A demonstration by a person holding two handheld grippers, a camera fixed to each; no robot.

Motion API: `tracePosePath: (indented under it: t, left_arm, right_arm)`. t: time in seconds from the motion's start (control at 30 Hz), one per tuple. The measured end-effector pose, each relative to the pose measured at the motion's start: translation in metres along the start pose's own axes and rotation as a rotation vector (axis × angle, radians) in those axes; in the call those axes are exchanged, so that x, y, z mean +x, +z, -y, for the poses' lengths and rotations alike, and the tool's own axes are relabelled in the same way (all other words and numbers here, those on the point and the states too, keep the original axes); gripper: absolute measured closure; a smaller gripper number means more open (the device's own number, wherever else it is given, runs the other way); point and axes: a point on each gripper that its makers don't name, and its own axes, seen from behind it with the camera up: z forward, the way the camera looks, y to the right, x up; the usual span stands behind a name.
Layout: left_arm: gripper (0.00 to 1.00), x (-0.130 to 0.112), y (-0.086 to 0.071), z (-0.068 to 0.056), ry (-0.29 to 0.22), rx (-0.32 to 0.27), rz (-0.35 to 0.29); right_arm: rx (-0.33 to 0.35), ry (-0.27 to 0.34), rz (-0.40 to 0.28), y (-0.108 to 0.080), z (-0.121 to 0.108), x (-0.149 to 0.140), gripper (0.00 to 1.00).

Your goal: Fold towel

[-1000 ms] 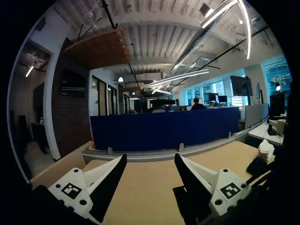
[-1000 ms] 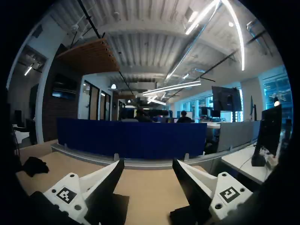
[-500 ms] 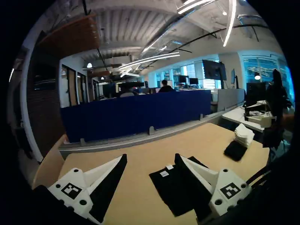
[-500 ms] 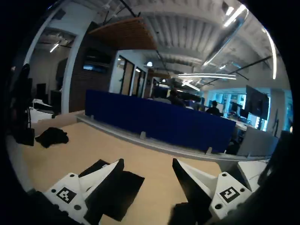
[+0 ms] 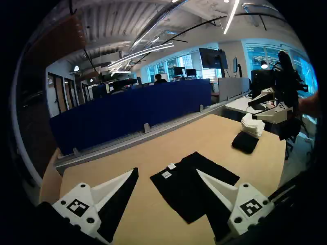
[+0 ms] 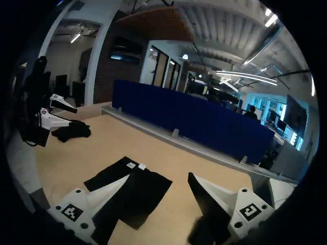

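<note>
Your left gripper (image 5: 166, 170) and right gripper (image 6: 160, 174) both have their fingers wide apart and empty, because the black towel (image 5: 184, 192) lies flat on the table (image 5: 163, 147) just below them, waiting for a grasp at its edges.

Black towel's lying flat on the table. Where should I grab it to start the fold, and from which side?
Probably the towel corners nearest you, one each for the left hand-held gripper and right hand-held gripper, both open. Come down from above at the near edge: it lies flat on the table, so only the thin border can be pinched.
</note>
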Motion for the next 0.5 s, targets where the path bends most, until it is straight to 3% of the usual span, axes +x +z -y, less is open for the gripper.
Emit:
tracePosePath:
  t: [0.27,0.5]
  left_arm:
    - [0.06,-0.041,0.012,-0.01,-0.023,-0.027,0.067]
    - [0.06,-0.079,0.024,-0.015,-0.04,-0.036,0.126]
  right_arm:
    - [0.05,0.019,0.055,0.015,0.017,-0.033,0.0]
    - [0.042,0.046,0.102,0.029,0.019,-0.07,0.0]
